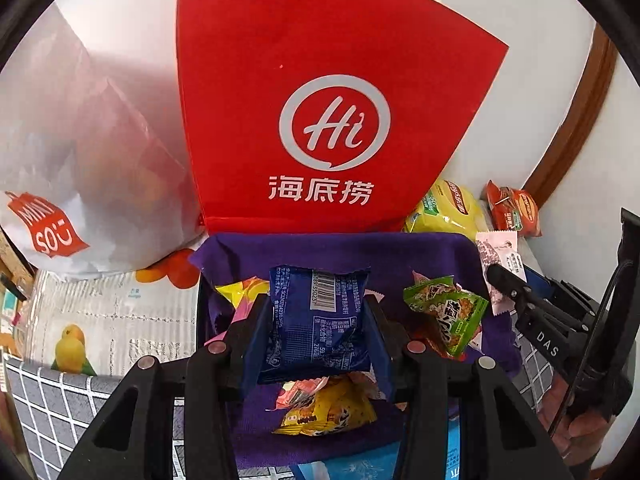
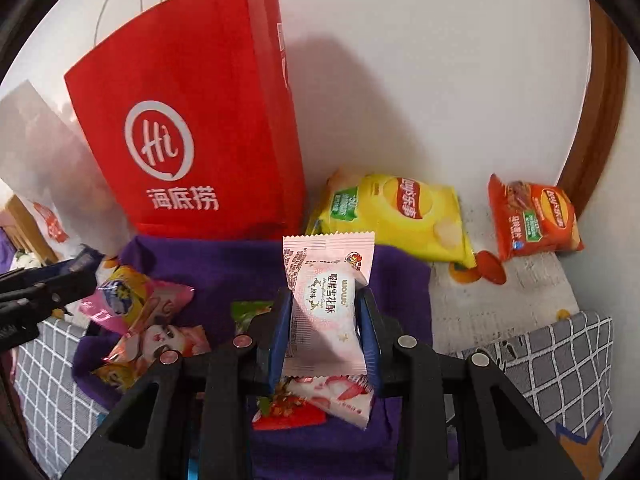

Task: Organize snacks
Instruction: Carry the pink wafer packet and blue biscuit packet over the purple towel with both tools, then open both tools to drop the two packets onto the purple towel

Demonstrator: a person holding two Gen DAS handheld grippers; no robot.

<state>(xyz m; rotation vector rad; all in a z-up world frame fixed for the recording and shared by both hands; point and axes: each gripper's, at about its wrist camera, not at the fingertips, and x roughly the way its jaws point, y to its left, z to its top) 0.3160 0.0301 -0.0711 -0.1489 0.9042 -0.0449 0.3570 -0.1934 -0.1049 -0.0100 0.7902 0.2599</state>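
My left gripper (image 1: 318, 308) is shut on a dark blue snack packet (image 1: 320, 332), held upright over a purple cloth-lined bin (image 1: 320, 246). In the bin lie a green packet (image 1: 448, 316) and a yellow packet (image 1: 328, 412). My right gripper (image 2: 325, 300) is shut on a pink-and-white nougat packet (image 2: 328, 276) over the same purple cloth (image 2: 224, 264). Beneath it lies a strawberry-print packet (image 2: 332, 396), with pink and yellow packets (image 2: 132, 304) to the left. Each gripper shows in the other's view: the right gripper (image 1: 500, 276) at the edge, the left gripper (image 2: 60, 280) at far left.
A tall red paper bag (image 1: 320, 120) stands right behind the bin, with a white plastic bag (image 1: 80, 160) to its left. A yellow chip bag (image 2: 400, 212) and a red chip bag (image 2: 536, 220) lie by the white wall at the right. Grey checked fabric (image 2: 560, 360) flanks the bin.
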